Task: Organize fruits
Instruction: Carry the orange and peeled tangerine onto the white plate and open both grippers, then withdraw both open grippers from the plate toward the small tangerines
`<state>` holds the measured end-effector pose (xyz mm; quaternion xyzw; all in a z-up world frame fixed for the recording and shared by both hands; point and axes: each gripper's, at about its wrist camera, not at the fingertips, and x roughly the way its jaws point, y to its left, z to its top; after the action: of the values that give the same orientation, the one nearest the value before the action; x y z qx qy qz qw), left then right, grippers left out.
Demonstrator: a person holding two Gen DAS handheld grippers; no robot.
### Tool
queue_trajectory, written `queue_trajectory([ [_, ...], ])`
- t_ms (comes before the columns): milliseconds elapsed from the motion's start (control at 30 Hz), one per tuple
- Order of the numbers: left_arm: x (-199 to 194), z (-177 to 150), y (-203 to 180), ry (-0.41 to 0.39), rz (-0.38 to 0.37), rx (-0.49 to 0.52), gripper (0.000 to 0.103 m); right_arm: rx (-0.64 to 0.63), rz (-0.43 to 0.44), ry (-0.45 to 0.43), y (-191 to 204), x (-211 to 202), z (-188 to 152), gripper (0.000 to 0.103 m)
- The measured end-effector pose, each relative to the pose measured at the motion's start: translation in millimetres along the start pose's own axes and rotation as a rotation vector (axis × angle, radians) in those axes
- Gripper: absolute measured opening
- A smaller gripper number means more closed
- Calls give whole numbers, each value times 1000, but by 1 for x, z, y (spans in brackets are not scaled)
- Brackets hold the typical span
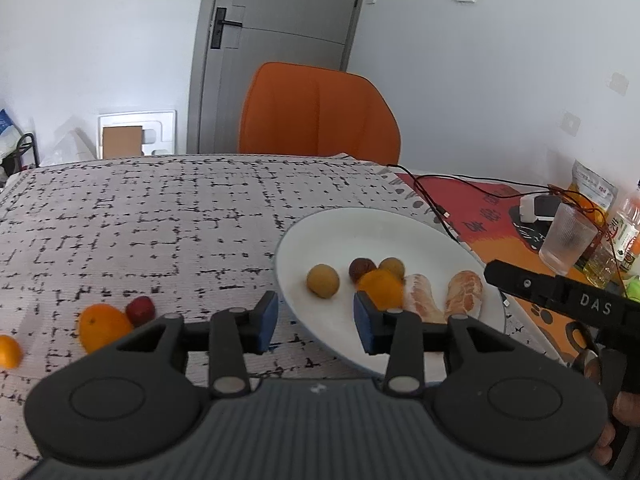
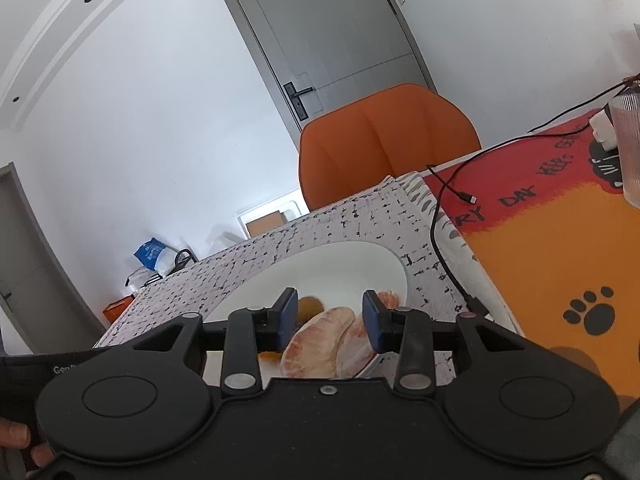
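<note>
A white plate (image 1: 404,232) sits on the speckled cloth and holds two yellow-brown round fruits (image 1: 323,281), a dark red fruit (image 1: 362,269), an orange piece (image 1: 380,288) and two peeled citrus segments (image 1: 418,296). My left gripper (image 1: 316,322) hovers open over the plate's near-left rim, nothing between its pads. On the cloth to its left lie an orange (image 1: 102,326), a red fruit (image 1: 140,310) and another orange (image 1: 8,356). My right gripper (image 2: 331,318) is open just above the citrus segments (image 2: 320,344); its pads do not press them.
An orange chair (image 1: 320,116) stands behind the table. To the right of the plate (image 2: 320,256) are a black cable (image 2: 440,248), a ribbed glass (image 2: 630,148), bottles and packets (image 1: 596,192) on a red-orange mat (image 2: 560,248). The right tool's black body (image 1: 560,292) reaches in over the plate's right side.
</note>
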<state>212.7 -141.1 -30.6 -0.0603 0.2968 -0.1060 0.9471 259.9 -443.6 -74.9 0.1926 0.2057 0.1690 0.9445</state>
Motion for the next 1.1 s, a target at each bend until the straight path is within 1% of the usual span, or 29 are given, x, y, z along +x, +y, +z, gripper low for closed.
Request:
queue_trajectory([
  [33, -1, -1, 3, 2, 6, -6, 41, 1, 1, 1, 0, -1, -1, 47],
  [167, -8, -4, 14, 8, 39, -28, 44, -10, 8, 8, 6, -2, -2, 51],
  [233, -13, -5, 20, 2, 55, -37, 47, -9, 8, 15, 10, -2, -3, 56],
  [333, -24, -7, 26, -14, 84, -40, 56, 2, 11, 19, 14, -3, -5, 60],
  [400, -33, -8, 29, -28, 104, -35, 68, 8, 17, 27, 17, -3, -7, 64],
  [467, -42, -10, 33, -43, 123, -35, 76, -1, 20, 33, 23, -3, -9, 65],
  [500, -46, -10, 36, -53, 131, -38, 79, -7, 22, 36, 25, -4, -9, 67],
  [600, -56, -12, 45, -60, 153, -54, 81, -18, 22, 39, 36, -7, -11, 81],
  [700, -69, -14, 55, -66, 168, -70, 82, -31, 17, 44, 48, -12, -11, 83],
  [767, -80, -16, 62, -81, 168, -73, 83, -41, 18, 42, 56, -16, -11, 89],
  [800, -84, -17, 65, -88, 169, -78, 83, -51, 15, 41, 61, -18, -11, 96],
  [833, -88, -18, 70, -92, 171, -85, 83, -61, 11, 39, 66, -20, -12, 98],
  [933, -99, -20, 84, -98, 174, -108, 84, -81, 12, 44, 78, -23, -16, 99],
  [1033, -107, -22, 98, -103, 196, -117, 84, -79, 22, 47, 85, -24, -21, 103],
  [1100, -113, -24, 108, -113, 208, -132, 84, -75, 26, 62, 89, -21, -25, 103],
])
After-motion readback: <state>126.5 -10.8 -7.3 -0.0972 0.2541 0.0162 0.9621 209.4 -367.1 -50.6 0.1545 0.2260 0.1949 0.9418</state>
